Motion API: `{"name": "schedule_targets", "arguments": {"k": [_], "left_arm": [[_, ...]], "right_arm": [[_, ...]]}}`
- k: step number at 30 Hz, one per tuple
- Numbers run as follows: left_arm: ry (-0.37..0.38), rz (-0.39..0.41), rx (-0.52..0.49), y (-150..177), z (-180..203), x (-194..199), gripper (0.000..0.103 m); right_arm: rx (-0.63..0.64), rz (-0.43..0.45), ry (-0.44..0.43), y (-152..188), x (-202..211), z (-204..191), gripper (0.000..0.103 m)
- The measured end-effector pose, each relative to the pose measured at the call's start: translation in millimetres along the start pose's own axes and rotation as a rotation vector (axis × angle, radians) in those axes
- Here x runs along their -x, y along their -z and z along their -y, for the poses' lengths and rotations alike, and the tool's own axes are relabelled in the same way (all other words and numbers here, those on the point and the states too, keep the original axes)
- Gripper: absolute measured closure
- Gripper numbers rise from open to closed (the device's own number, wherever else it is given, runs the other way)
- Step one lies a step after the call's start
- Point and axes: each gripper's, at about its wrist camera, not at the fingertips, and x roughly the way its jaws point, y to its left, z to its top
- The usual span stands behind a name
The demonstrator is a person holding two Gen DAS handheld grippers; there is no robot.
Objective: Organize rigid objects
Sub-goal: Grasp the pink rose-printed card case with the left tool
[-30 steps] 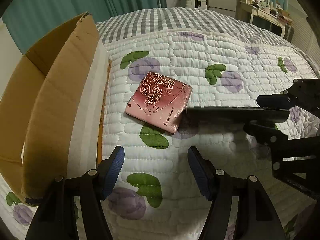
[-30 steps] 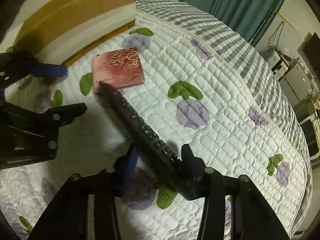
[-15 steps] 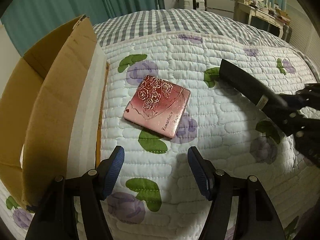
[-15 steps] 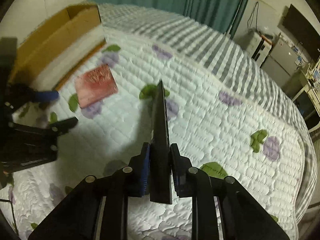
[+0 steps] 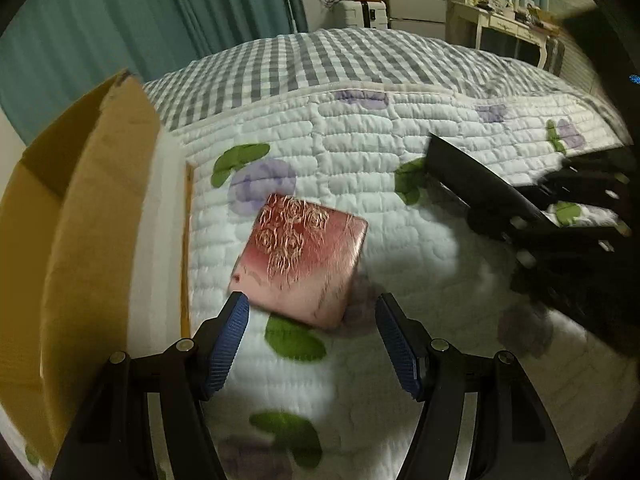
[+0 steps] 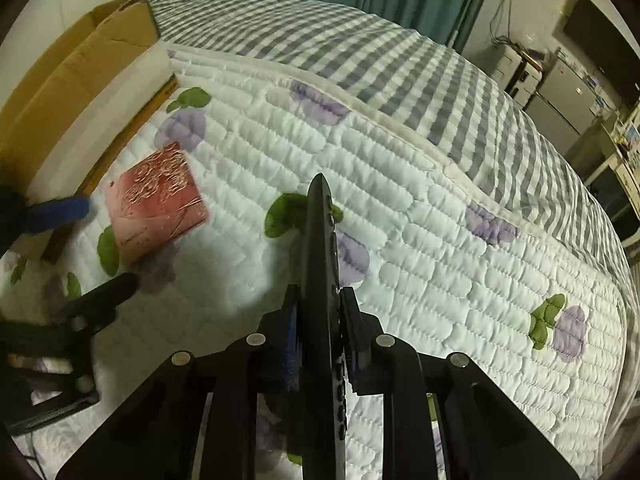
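A flat pink box with gold roses [image 5: 301, 261] [image 6: 157, 200] lies on the quilted bed. My left gripper [image 5: 312, 312] is open just short of the box's near edge, its blue pads on either side and not touching. My right gripper [image 6: 320, 312] is shut on a long black remote control [image 6: 322, 248], held edge-up above the quilt. In the left wrist view the remote [image 5: 472, 178] juts in from the right, lifted off the bed.
An open cardboard box [image 5: 80, 216] [image 6: 76, 68] stands at the left edge of the bed beside the pink box. The quilt [image 6: 420, 216] stretches to the right and far side. Furniture and a fridge [image 5: 416, 4] stand beyond the bed.
My right gripper closed on the remote and lifted it off the quilt, rolling it edge-up and moving it away from the pink box. My left gripper moved closer to the pink box.
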Motion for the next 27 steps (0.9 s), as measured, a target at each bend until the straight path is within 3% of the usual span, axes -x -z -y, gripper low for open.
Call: {"name": "schedule_targets", "arguments": {"k": [8,16,27], "left_arm": [[-0.062,-0.014,-0.048,-18.5,4.4,-33.7,0.028],[-0.019,-0.001,-0.05,-21.3,0.4,-51.5,0.025],[0.056,-0.037,-0.022,-13.8,2.6,-28.4,0.03]], "right_arm": [[-0.045,-0.006,-0.036,16.7,5.1,8.1,0.084],[-0.058,-0.015,-0.047,14.3,2.4,10.3,0.084],[-0.073,-0.001,-0.048,19.8,10.5,11.1,0.084]]}}
